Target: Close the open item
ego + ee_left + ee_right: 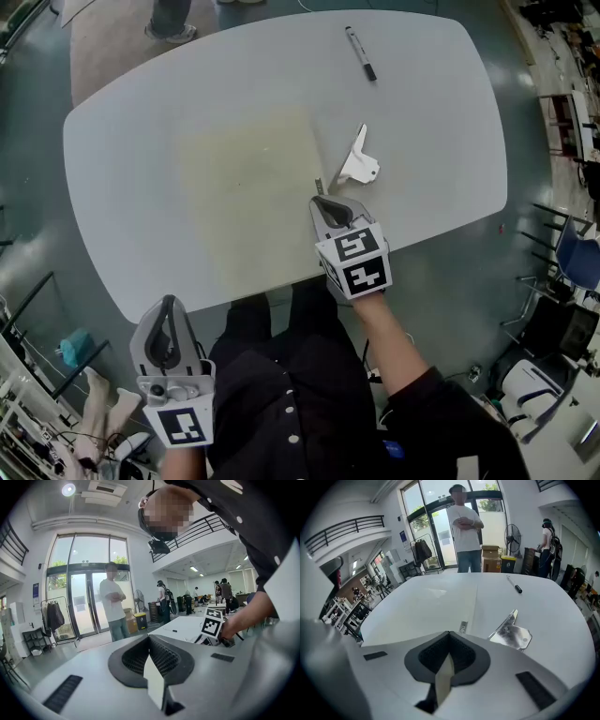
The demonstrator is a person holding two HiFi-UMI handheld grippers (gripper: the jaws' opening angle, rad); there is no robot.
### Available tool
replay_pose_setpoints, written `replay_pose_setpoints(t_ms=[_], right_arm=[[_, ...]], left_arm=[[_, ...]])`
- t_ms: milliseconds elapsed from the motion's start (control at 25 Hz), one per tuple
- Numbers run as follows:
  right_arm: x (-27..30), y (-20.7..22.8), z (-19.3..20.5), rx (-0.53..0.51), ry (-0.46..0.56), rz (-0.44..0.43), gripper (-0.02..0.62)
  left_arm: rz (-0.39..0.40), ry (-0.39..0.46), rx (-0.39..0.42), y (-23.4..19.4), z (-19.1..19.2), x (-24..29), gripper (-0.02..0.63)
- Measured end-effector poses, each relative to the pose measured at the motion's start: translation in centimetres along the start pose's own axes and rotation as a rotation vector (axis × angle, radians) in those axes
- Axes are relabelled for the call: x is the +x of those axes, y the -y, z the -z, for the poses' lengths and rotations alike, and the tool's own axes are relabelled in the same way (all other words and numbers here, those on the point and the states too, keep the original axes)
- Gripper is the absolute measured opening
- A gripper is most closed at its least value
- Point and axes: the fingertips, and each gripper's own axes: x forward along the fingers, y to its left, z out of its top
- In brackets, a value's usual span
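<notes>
The right gripper (321,202) is hovering over the table (150,122) just inside the middle of its near edge, angled down at the surface, and its jaws are pressing together with nothing showing between them. A small thin strip (463,627) is lying flat just beyond their tips; whether they are touching it cannot be told. The open item (359,166), a pale hinged metal piece, is sitting just beyond the gripper and slightly right, its flat plate lying on the table and its narrow arm sticking up towards the far edge. A black marker (361,53) is lying well apart, near the far edge. The left gripper (167,309) is hanging off the table, outside the near-left corner, with jaws also closed and empty.
</notes>
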Motion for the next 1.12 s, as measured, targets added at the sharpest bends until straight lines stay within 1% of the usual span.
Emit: replay_pose_setpoints(t_ms=[160, 280, 400, 520, 600, 720, 840, 1000, 1120], right_arm=[[-0.6, -0.2, 0.0, -0.062, 0.067, 0.011, 0.026], [-0.8, -0.2, -0.3, -0.057, 0.093, 0.011, 0.026], [-0.6, -0.1, -0.7, -0.079, 0.121, 0.008, 0.028], [-1.5, -0.1, -1.8, -0.073, 0.182, 0.005, 0.028], [-2.7, 0.1, -3.2, -0.052, 0.256, 0.003, 0.028], [-5.6, 0.0, -6.1, -0.042, 0.4, -0.019, 0.028], [-9.2, -0.4, -8.7, -0.043, 0.51, -0.044, 0.028], [-14.3, 0.0, -12.2, -0.074, 0.638, -0.014, 0.028], [-18.8, -0.3, -14.3, -0.06, 0.741, -0.007, 0.028]], left_arm=[[-0.007, 0.027, 0.002, -0.3, -1.1, -0.2, 0.017], [-0.019, 0.042, 0.002, -0.8, -1.8, -0.4, 0.017], [-0.028, 0.051, -0.001, -1.4, -2.2, -0.4, 0.017], [-0.032, 0.056, -0.006, -1.5, -2.5, -0.4, 0.017], [-0.036, 0.058, -0.024, -1.8, -2.7, -0.3, 0.017], [-0.055, 0.076, -0.054, -2.6, -3.6, 0.0, 0.017], [-0.061, 0.148, -0.037, -3.4, -5.7, 0.4, 0.017], [-0.075, 0.2, -0.034, -3.9, -7.4, 0.6, 0.017], [-0.066, 0.223, -0.046, -4.1, -8.9, 0.0, 0.017]])
